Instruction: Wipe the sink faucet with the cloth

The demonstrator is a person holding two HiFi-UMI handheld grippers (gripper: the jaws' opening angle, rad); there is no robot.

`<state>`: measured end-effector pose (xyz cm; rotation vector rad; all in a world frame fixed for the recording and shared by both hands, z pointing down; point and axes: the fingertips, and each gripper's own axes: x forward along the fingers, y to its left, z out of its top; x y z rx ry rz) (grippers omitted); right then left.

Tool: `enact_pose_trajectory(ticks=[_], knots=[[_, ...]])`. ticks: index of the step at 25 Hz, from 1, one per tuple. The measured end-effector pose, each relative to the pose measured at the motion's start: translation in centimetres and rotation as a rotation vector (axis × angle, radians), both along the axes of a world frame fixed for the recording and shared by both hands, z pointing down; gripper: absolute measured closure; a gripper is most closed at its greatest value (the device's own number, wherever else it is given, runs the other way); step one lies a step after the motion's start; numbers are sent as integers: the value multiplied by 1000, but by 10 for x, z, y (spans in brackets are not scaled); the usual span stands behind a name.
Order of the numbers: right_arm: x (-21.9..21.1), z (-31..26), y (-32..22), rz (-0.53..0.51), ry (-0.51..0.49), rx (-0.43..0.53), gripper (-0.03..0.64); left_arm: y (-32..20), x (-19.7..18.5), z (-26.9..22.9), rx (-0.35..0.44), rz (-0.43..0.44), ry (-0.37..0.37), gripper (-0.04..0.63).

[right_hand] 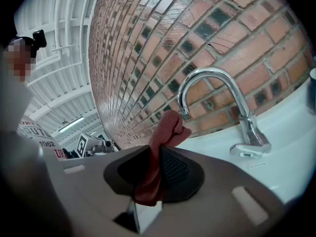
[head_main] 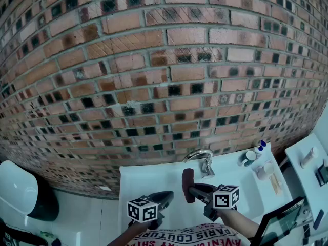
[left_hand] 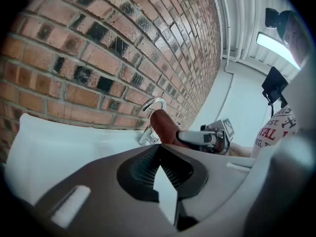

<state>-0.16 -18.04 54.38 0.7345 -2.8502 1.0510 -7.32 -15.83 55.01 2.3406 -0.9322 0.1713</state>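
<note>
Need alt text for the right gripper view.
The right gripper grips a dark red cloth in its jaws, the bunched end close to the spout of a chrome faucet. A white sink and brick wall lie behind.

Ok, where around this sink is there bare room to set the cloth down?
Bare: the white sink top left of the faucet, between the brick wall and the left gripper. Crowded: right of the faucet, where bottles and small items stand near the corner. The right gripper holds the cloth just in front of the faucet.
</note>
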Motion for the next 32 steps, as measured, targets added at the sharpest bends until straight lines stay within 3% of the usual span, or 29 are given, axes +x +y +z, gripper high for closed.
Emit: enact_pose_trajectory(ticks=[8, 17, 21, 27, 32], knots=[[-20, -45, -49, -29, 30, 134, 551, -4, -2, 4, -7, 0, -9, 595], [-35, -41, -69, -50, 74, 172, 551, -10, -9, 9, -20, -17, -13, 595], [-38, -36, -73, -70, 144, 237, 551, -11, -9, 13, -27, -16, -16, 595], [-25, -8, -87, -12, 153, 130, 551, -13, -8, 16, -37, -16, -19, 595], [-24, 1, -94, 6, 139, 98, 551, -12, -8, 18, -40, -13, -25, 595]])
